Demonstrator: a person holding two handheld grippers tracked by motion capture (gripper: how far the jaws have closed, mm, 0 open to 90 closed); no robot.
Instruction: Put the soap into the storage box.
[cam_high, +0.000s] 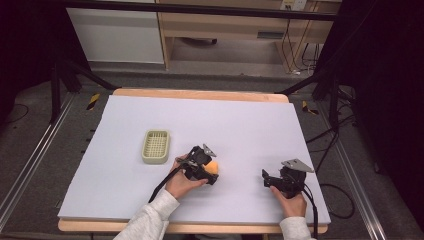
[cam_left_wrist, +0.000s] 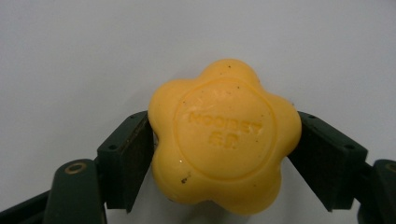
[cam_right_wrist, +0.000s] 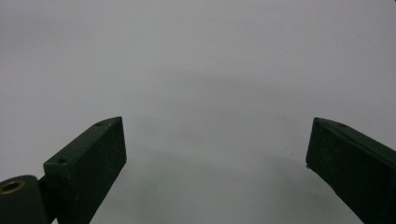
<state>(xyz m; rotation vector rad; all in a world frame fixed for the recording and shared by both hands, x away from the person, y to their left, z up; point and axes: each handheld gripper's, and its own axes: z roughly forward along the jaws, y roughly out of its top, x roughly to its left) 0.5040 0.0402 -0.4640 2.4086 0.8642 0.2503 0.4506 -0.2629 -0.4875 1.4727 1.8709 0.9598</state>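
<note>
Nearest to me, my left hand (cam_high: 181, 183) held the left gripper (cam_high: 214, 172) low over the pale table cover (cam_high: 240, 125). Its jaws were closed in from both sides on a yellow flower-shaped soap (cam_left_wrist: 224, 136), the pads touching its lobed edge on the left and on the right. In the left gripper view the soap's flat round face bore raised lettering in two lines, seen upside down; I could not read it with any certainty. A few dark specks sat on the soap's surface. From the high view the soap (cam_high: 213, 167) showed as an orange-yellow lump at the tip of that gripper, near the middle of the table and somewhat toward my side.

To the right, well apart from the soap, my right hand (cam_high: 294, 204) held the right gripper (cam_high: 265, 177), its grey three-cornered plate on top. Its jaws stood wide with only the bare cover between them.

Farther off, to the left of the soap, a small pale green slotted tray (cam_high: 156, 146) lay on the cover, apart from both grippers. Beyond it ran the table's wooden far edge (cam_high: 200, 94).
</note>
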